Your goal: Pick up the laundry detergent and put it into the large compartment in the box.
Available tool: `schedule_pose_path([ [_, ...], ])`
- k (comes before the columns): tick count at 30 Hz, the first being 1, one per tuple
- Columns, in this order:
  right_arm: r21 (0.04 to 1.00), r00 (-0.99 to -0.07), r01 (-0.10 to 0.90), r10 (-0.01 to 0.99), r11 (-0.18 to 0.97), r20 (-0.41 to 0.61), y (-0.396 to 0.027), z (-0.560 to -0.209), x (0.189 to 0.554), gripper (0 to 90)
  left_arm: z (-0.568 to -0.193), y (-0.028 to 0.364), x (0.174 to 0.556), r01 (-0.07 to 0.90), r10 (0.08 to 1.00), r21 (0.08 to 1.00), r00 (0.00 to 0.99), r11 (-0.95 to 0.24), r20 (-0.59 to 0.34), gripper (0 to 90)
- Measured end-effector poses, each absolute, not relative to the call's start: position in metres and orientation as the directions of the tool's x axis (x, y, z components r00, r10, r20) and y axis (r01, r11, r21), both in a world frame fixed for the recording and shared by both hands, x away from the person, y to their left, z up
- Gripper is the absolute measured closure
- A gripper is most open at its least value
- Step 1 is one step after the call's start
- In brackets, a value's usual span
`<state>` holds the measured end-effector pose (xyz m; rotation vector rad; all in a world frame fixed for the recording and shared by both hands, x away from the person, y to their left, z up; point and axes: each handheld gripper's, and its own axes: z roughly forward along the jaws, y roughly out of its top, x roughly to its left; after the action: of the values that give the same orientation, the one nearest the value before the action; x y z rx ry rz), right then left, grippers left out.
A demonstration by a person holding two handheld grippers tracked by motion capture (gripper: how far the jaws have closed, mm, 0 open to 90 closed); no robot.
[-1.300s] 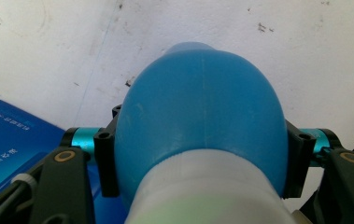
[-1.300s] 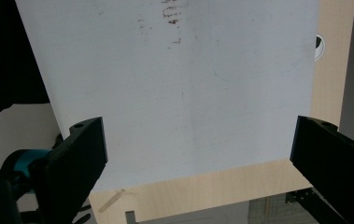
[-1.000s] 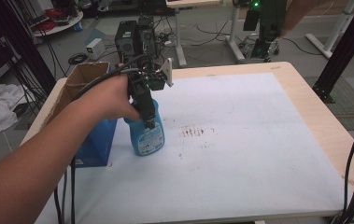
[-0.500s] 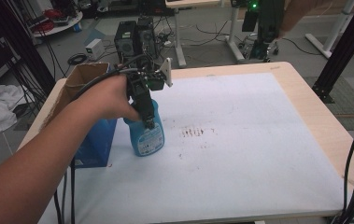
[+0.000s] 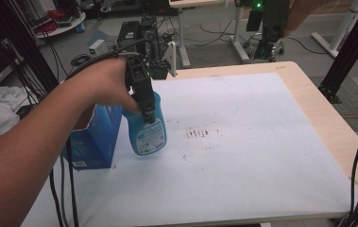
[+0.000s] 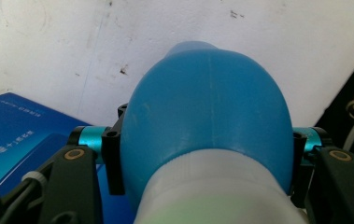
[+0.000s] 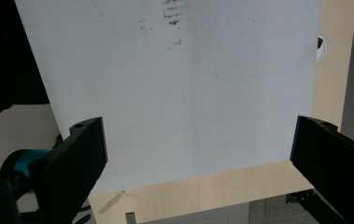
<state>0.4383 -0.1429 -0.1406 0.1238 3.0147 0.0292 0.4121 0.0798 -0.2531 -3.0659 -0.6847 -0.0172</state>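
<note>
White mat (image 5: 242, 156); left tongs (image 5: 144, 106) hide blue bottle (image 5: 144, 132) neck.

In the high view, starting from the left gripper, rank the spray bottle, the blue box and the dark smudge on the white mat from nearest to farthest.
1. Spray bottle: held in the left gripper, so nearest.
2. Blue box: just to the bottle's left, at the table's edge.
3. Dark smudge: to the right, out on the white mat, farthest.

Left forearm (image 5: 30, 156) reaches toward one o'clock, its tool (image 5: 143, 101) pointing down, jaws clamped. Right tool (image 7: 198, 154) hangs with jaws spread wide.
</note>
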Motion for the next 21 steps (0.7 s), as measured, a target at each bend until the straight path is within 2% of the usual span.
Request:
schedule_pose_path([
  [3,0.019,-0.989,0.081,0.083,0.997,-0.122,-0.142,-0.141,0.437,2.9,-0.242,0.081,0.41,0.399,0.399,0.008,0.917,-0.917,0.008,38.4],
  [7,0.02,-0.989,0.079,0.08,0.997,-0.123,-0.141,-0.141,0.437,2.9,-0.23,0.085,0.41,0.415,0.415,0.024,0.91,-0.91,0.004,38.4],
  [16,0.015,-0.989,0.078,0.079,0.997,-0.122,-0.141,-0.14,0.435,2.9,-0.18,0.109,0.411,0.501,0.502,0.067,0.865,-0.863,-0.006,38.3],
  [21,0.017,-0.99,0.074,0.075,0.997,-0.123,-0.139,-0.141,0.435,2.9,-0.148,0.128,0.411,0.579,0.581,0.084,0.814,-0.811,-0.006,38.3],
])
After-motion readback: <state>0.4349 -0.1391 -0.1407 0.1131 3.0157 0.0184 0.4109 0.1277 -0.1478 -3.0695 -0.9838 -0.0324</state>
